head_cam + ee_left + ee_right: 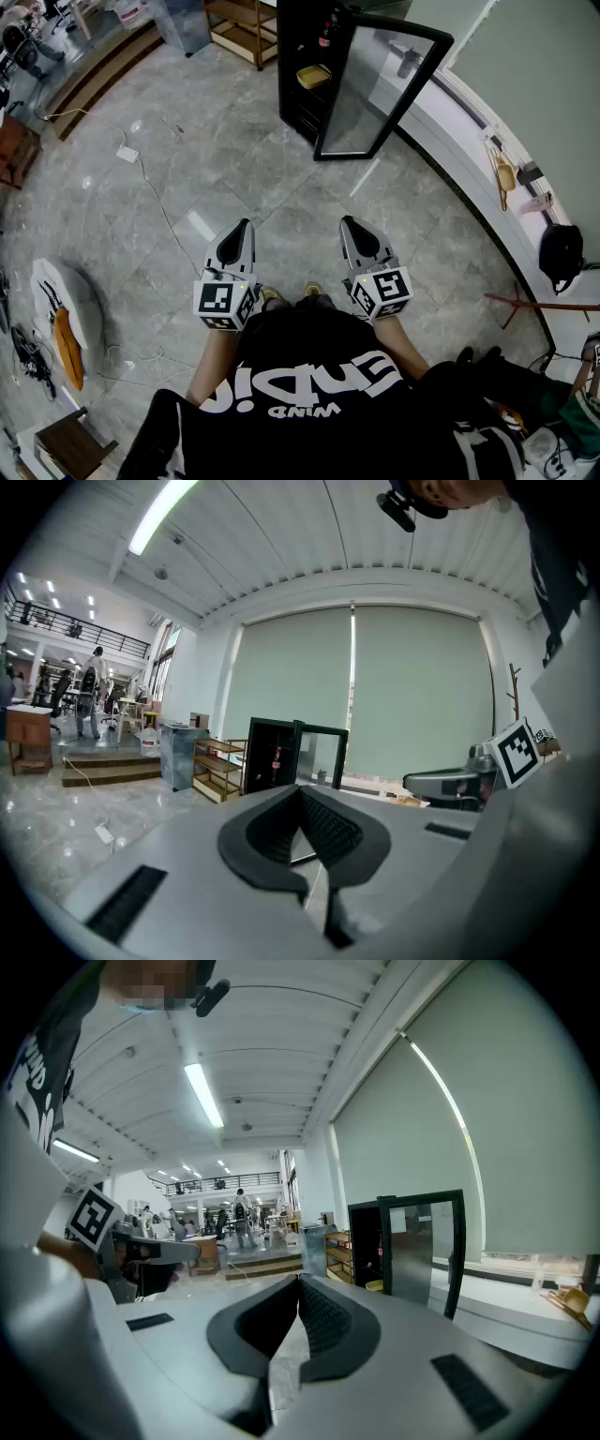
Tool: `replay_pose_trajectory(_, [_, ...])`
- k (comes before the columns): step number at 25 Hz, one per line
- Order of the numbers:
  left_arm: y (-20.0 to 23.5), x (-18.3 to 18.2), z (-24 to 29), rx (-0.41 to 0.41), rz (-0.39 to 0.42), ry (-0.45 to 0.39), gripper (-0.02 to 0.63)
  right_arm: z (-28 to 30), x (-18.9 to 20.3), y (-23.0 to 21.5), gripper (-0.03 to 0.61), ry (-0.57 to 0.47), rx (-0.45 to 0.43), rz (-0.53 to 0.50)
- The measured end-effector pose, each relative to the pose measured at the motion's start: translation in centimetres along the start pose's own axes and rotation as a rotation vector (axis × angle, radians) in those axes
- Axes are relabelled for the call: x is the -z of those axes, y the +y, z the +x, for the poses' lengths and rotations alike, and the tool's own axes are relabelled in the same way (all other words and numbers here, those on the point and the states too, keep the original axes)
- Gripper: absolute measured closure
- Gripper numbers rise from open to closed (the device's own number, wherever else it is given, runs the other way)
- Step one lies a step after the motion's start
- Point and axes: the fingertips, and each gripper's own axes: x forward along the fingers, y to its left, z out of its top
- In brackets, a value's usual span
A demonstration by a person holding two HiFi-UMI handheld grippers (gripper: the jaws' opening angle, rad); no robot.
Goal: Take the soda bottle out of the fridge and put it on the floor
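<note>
A black fridge [298,66] stands far ahead on the grey tiled floor, its glass door [380,89] swung open to the right. Inside it, a dark soda bottle with a red label [276,760] stands upright on a shelf; in the head view the bottle [325,36] shows only in part. I hold both grippers low in front of my body, far short of the fridge. My left gripper [246,225] is shut with nothing in it, and so is my right gripper [349,222]. In the gripper views, the left gripper [300,789] and the right gripper [299,1281] point toward the fridge [375,1241].
A yellow bowl [313,76] lies low in the fridge. Wooden shelves [244,33] stand left of it. A white cable [155,192] runs across the floor at left. A white window ledge [469,131] curves along the right, with a black bag [561,253] beside it.
</note>
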Motion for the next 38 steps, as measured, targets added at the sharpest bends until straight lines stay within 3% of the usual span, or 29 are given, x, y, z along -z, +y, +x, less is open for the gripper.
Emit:
replay_pose_trajectory(10, [-0.3, 0.4, -0.1, 0.022, 0.000, 0.004, 0.606, -0.2, 0.3, 1.0, 0.554, -0.015, -0.025, 0.038])
replay_pose_trajectory(26, [4.6, 1.0, 0.3, 0.105, 0.020, 0.011, 0.606, 3.6, 1.7, 4.0, 0.554, -0.029, 0.052, 0.035])
replay_pose_trajectory(38, [8.5, -0.3, 9.1, 0.127, 0.021, -0.009, 0.606, 11.5, 0.9, -0.8, 0.554, -0.047, 0.072, 0.034])
